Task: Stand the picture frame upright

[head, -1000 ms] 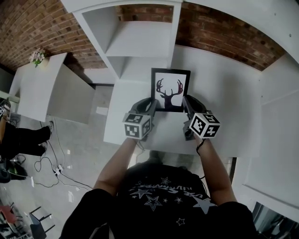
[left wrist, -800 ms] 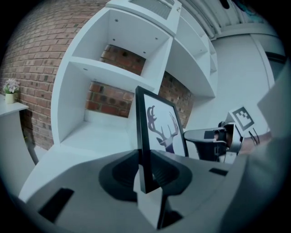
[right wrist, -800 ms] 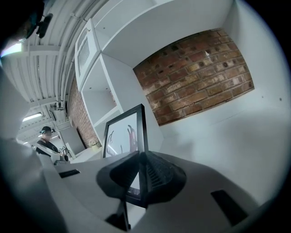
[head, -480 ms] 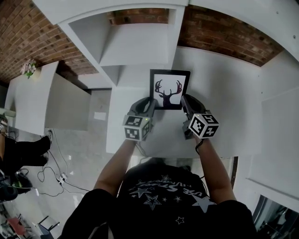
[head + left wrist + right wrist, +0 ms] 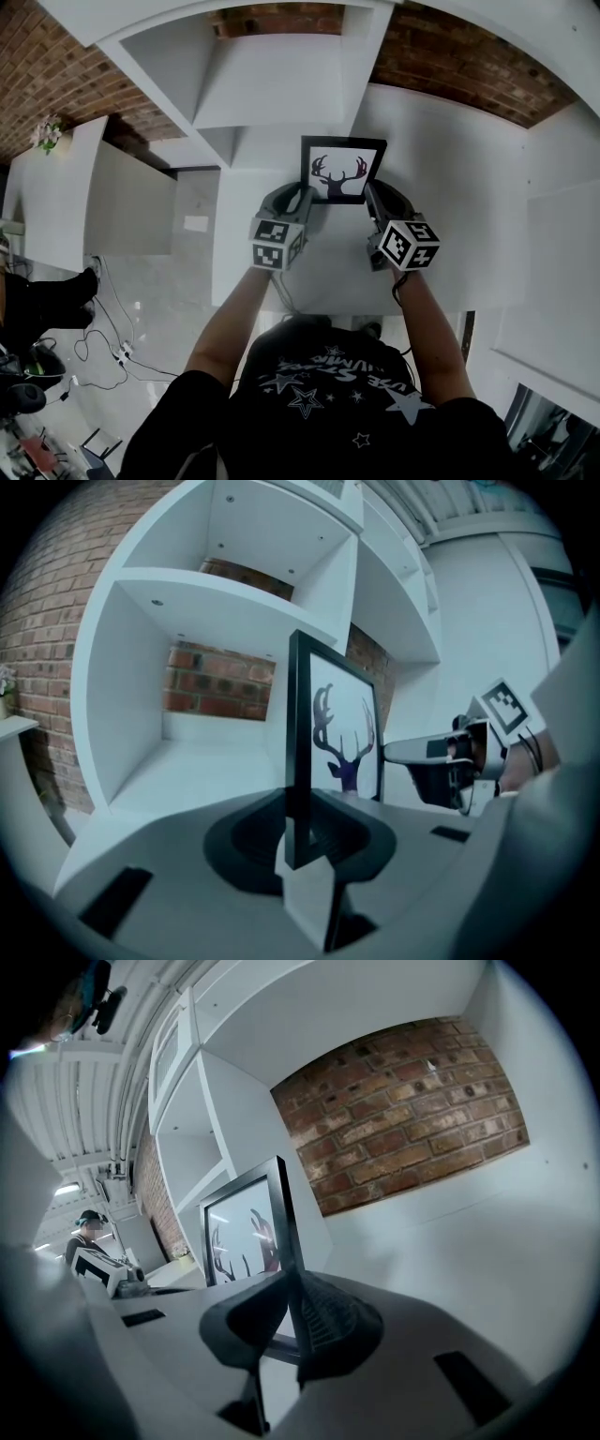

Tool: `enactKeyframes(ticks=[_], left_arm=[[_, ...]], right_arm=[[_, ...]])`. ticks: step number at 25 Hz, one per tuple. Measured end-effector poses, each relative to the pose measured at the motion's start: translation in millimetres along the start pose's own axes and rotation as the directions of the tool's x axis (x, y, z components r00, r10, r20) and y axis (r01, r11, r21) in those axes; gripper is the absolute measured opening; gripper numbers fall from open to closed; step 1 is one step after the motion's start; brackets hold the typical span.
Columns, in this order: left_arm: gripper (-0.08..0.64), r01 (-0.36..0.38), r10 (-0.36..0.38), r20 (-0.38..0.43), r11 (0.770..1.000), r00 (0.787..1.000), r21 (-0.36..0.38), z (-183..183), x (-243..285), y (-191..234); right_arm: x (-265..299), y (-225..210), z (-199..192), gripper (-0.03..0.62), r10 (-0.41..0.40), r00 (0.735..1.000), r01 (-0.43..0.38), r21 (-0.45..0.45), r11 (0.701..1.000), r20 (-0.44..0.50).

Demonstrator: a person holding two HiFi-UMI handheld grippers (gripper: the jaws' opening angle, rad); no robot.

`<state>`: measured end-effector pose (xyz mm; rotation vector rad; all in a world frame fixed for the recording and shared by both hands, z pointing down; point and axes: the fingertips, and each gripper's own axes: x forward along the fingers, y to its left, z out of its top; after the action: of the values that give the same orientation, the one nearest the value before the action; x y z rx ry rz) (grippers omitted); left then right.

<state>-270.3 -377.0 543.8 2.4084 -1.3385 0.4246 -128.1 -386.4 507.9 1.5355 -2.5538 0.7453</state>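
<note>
Right gripper (image 5: 289,1290): jaws clamped on near side edge of picture frame (image 5: 246,1230). Frame near upright, black border, dark antler print on white. Brick wall (image 5: 403,1101) behind frame, to its right. White shelving (image 5: 192,1138) behind frame, to its left. Left gripper (image 5: 105,1273) beyond frame's far edge.

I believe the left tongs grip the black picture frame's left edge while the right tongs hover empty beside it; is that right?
Not quite: the right tongs are not empty. The right gripper view shows them closed on the right edge of the picture frame. The rest holds: the left tongs do grip its left edge.
</note>
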Motion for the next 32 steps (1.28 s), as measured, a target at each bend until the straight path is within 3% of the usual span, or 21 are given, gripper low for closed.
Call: enactKeyframes(ticks=[19, 32], left_arm=[[0.089, -0.040, 0.043, -0.042, 0.998, 0.998, 0.055, -14, 16, 17], [0.089, -0.052, 0.054, -0.021, 0.995, 0.998, 0.086, -16, 23, 19]], right_arm=[[11, 1, -17, 0.054, -0.055, 0.998, 0.055, -0.046, 0.997, -0.014], [17, -1, -19, 0.054, -0.090, 0.996, 0.089, -0.065, 0.994, -0.011]])
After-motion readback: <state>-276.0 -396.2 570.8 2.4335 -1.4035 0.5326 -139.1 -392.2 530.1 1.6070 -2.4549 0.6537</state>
